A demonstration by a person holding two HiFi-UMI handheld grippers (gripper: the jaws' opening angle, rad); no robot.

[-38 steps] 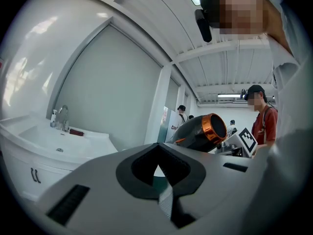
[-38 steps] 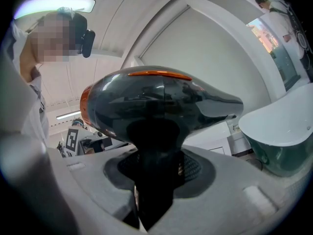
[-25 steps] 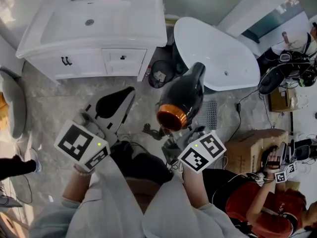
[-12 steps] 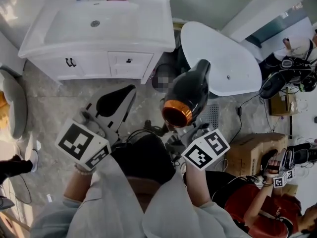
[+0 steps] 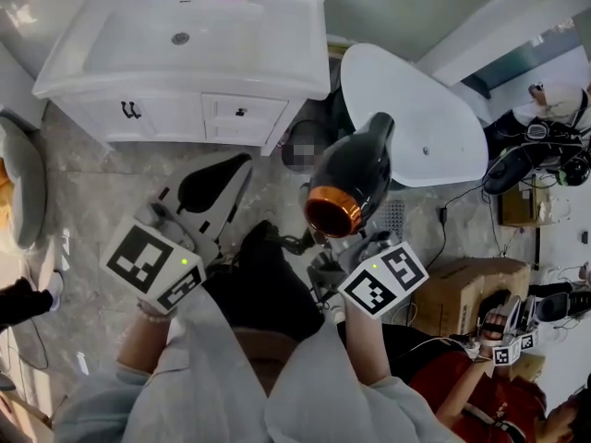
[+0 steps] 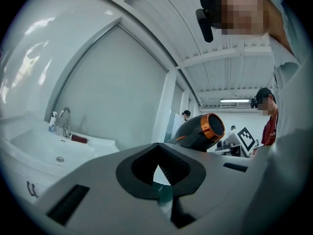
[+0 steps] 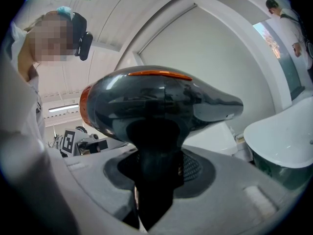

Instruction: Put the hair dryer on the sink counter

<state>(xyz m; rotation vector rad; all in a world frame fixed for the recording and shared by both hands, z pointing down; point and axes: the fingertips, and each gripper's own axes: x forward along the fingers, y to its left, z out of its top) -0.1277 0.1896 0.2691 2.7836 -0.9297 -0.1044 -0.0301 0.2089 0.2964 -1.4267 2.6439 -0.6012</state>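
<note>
Looking down from the head view, we see our right gripper shut tight on the handle of the shiny black hair dryer with the orange ring. The dryer is up in the air over the floor, near the white oval tub and well apart from the white sink counter. Our left gripper is closed with nothing in it. In the left gripper view its grey jaws meet at the tips and hold nothing, and the silver tap sits far to the left. In the right gripper view the big dryer head sits high above the jaws on a thin handle. We think it could tip or slip if we swing it fast, bump the tub, or slide into the sink bowl if we put it too near the edge
</note>
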